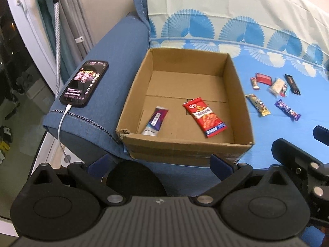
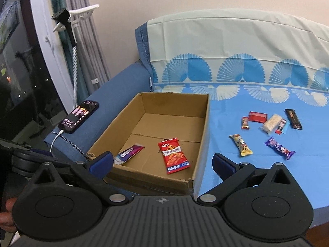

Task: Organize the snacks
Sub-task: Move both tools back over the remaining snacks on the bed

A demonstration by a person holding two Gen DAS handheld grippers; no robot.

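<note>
both tongs gape wide with nothing between their blue pads: the right tongs (image 2: 162,164) and the left tongs (image 1: 158,164) hang before the near wall of the cardboard box (image 2: 197,135). inside the box lie a red snack packet (image 2: 173,158) and a purple stick packet (image 2: 128,155), apart. well right of the box, seven small snacks (image 2: 271,131) lie scattered on the blue sheet (image 2: 246,177). left of the box, a plugged-in phone (image 1: 84,84) rests on the sofa arm (image 1: 115,47).
</note>
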